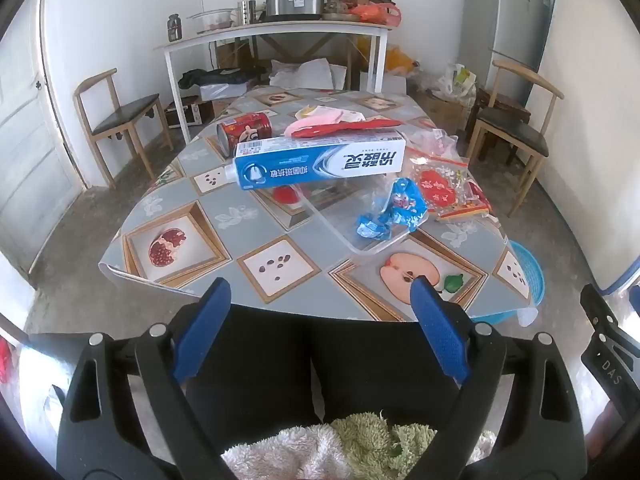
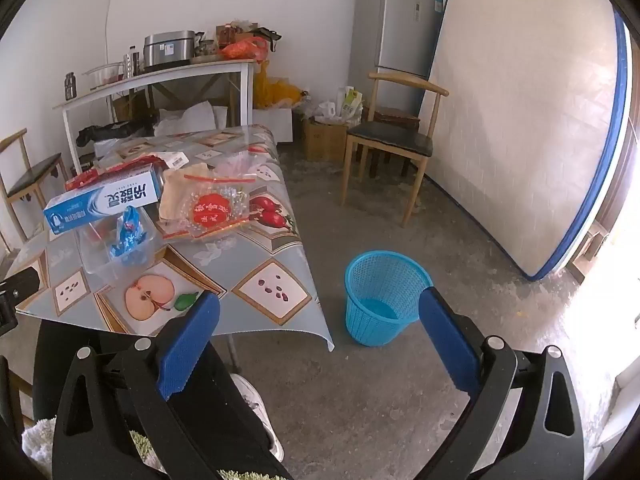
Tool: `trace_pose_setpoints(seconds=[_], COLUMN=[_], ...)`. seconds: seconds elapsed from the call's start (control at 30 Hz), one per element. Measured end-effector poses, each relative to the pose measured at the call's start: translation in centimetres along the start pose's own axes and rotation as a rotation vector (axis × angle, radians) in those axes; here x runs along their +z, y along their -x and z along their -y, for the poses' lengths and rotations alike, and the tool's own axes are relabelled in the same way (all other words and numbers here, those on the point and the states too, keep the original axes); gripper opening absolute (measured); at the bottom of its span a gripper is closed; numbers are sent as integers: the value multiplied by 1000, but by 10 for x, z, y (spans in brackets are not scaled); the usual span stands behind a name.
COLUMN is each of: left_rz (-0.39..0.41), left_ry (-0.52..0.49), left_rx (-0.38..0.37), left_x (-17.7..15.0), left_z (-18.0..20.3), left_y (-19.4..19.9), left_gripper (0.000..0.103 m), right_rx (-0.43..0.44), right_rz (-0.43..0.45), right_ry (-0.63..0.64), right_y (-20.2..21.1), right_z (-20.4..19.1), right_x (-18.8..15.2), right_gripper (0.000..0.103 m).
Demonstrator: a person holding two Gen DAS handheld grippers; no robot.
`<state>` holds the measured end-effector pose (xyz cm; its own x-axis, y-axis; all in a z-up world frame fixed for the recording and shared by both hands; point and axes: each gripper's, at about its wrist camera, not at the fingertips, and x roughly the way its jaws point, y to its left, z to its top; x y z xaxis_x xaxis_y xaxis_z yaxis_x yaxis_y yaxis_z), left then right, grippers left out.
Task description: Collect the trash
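Trash lies on the fruit-pattern table (image 1: 256, 216): a blue toothpaste box (image 1: 320, 162) resting on a clear plastic container (image 1: 352, 220), a crumpled blue wrapper (image 1: 394, 210) inside it, a red can (image 1: 246, 132) on its side, red and pink wrappers (image 1: 340, 122), and a clear bag with a red print (image 1: 444, 188). A blue mesh basket (image 2: 384, 296) stands on the floor right of the table. My left gripper (image 1: 320, 296) hangs open at the table's near edge, nothing between its fingers. My right gripper (image 2: 320, 312) is open and empty, between the table corner and the basket.
Wooden chairs stand left (image 1: 120, 120) and right (image 2: 392, 140) of the table. A white shelf table (image 1: 276, 36) with a cooker and clutter lines the back wall. A fridge (image 2: 394, 28) and a leaning mattress (image 2: 520, 120) are at the right. The person's dark-trousered legs are below the grippers.
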<state>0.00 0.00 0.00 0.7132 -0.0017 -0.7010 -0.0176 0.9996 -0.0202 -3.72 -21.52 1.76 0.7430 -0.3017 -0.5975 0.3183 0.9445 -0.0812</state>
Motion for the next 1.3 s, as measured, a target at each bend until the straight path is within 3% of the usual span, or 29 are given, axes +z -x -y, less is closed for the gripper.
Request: trace_pose_setpoints(seconds=[1.3], left_rz=[-2], left_ry=[8], left_rx=[4], left_x=[-2], left_z=[-3], left_y=[-3], left_gripper=[87], right_rx=[-3], right_rz=[3], right_ry=[5], right_y=[4], right_z=[0], right_x=[0], right_gripper=[97])
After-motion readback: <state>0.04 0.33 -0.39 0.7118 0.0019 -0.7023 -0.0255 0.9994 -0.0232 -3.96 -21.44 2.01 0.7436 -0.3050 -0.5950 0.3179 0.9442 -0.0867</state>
